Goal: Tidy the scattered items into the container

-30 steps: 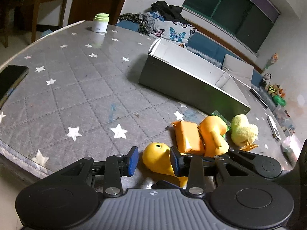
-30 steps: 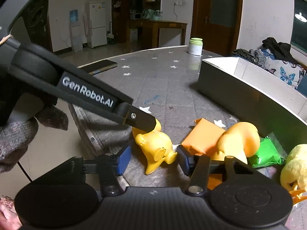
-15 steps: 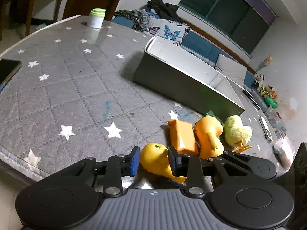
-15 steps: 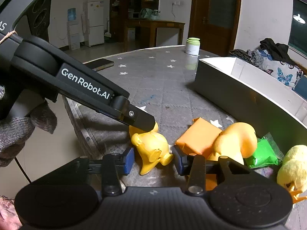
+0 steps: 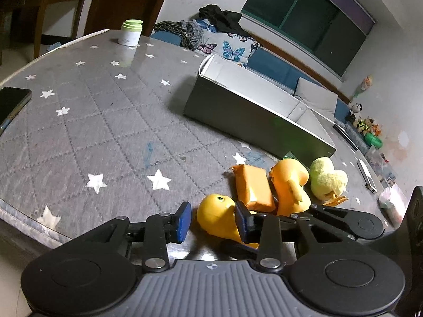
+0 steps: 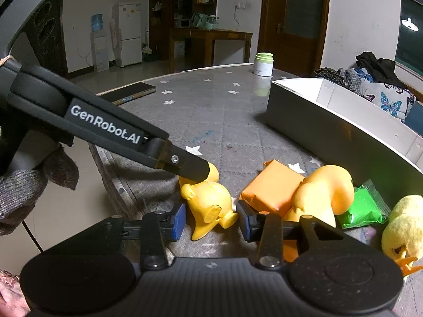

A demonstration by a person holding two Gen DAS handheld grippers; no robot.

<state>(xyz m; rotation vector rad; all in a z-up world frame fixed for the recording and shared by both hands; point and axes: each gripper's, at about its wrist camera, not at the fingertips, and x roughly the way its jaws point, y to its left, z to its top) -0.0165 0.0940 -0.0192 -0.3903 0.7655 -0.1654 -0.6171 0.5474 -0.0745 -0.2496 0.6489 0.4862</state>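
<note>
A small yellow duck (image 5: 215,218) (image 6: 208,206) lies on its side near the table's front edge. My left gripper (image 5: 212,220) is open with its jaws on either side of the duck's head; there is a gap on the left side. My right gripper (image 6: 210,220) is open around the duck's tail end. An orange packet (image 5: 252,186) (image 6: 272,187), a larger orange duck (image 5: 289,185) (image 6: 325,192), a green packet (image 6: 364,206) and a fuzzy yellow chick (image 5: 327,181) (image 6: 404,227) lie beside it. The open grey box (image 5: 253,121) (image 6: 330,132) stands behind them.
A phone (image 5: 12,105) (image 6: 129,92) lies at the table's left edge. A white jar with a green lid (image 5: 130,33) (image 6: 263,64) stands at the far side. A couch with cushions is behind the table.
Both grippers narrowed around the small yellow duck half a second ago, then widened slightly. The left view shifted a little; the duck has stayed on the table.
</note>
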